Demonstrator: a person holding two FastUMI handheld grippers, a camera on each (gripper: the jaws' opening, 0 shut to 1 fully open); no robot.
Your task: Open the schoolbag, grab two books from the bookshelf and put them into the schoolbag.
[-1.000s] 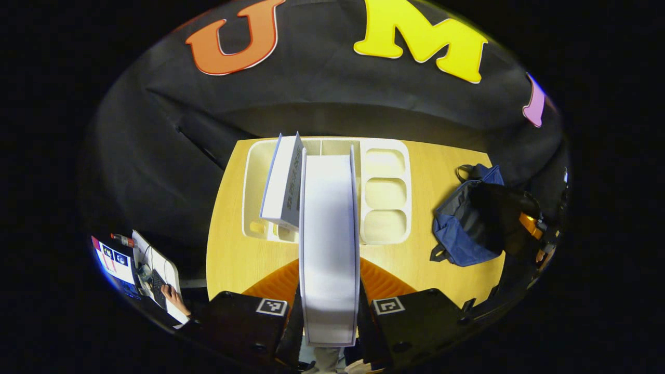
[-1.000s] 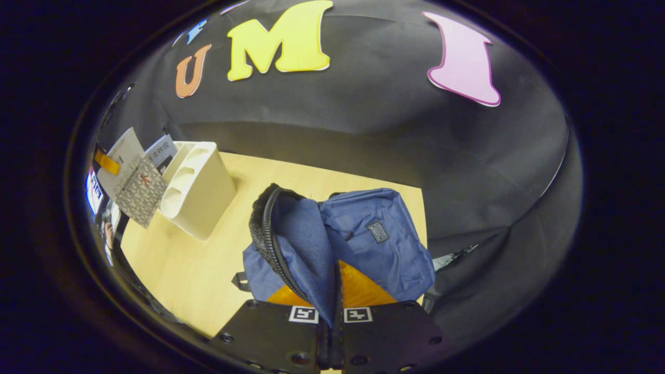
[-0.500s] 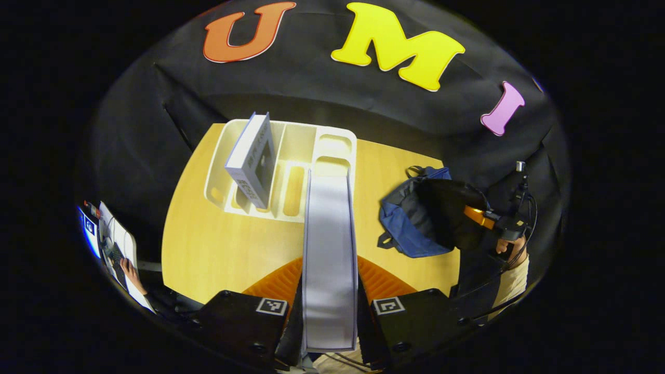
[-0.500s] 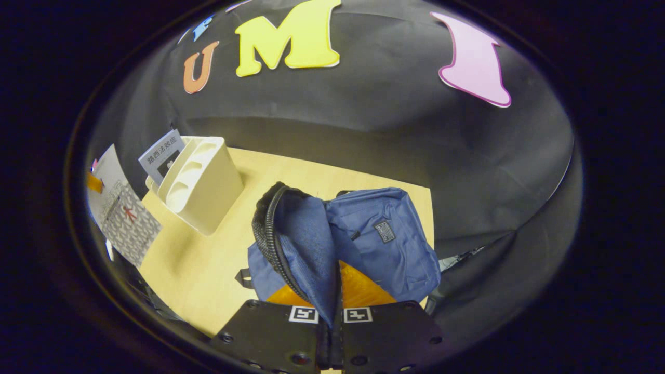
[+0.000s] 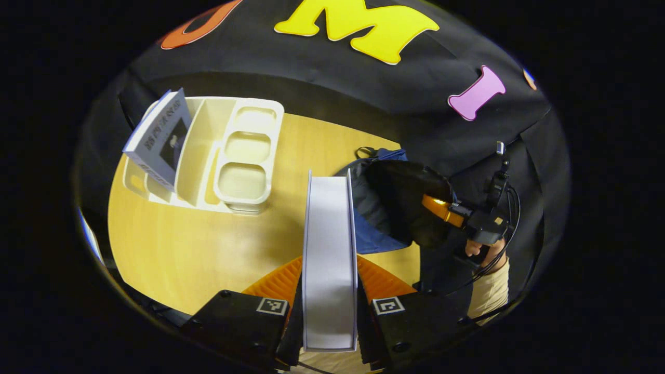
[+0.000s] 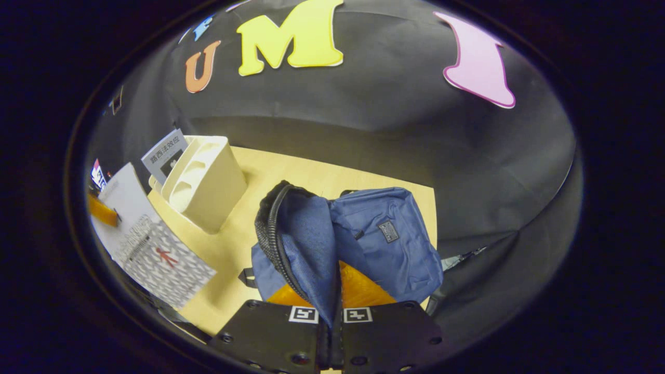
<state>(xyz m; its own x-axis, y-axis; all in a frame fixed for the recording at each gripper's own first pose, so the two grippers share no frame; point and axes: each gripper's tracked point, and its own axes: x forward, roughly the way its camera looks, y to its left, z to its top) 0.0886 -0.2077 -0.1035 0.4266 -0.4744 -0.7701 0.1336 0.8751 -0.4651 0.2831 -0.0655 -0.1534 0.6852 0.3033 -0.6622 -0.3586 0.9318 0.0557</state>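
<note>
One light wooden table (image 5: 171, 249) stands against the black cloth wall and carries everything else. One blue fabric schoolbag (image 6: 384, 244) sits on its right part, its zipped mouth pulled open with the dark interior (image 5: 410, 202) exposed. One cream plastic bookshelf (image 5: 228, 156) with several compartments stands on the table's far left part, well apart from the bag. Books count two. One white-covered book with a grey patterned lower half (image 6: 150, 244) is up off the table between shelf and bag, its white page edge (image 5: 330, 259) facing the left gripper's camera; the left gripper (image 5: 330, 311) is clamped on it, a finger pressing each cover. The second, a grey-and-white book (image 5: 158, 137), leans tilted in the shelf's leftmost slot. The right gripper (image 6: 331, 317) is clenched on the blue flap (image 6: 306, 249) of the schoolbag's opening, holding it raised. One hand (image 5: 483, 249) grips that tool beside the bag.
</note>
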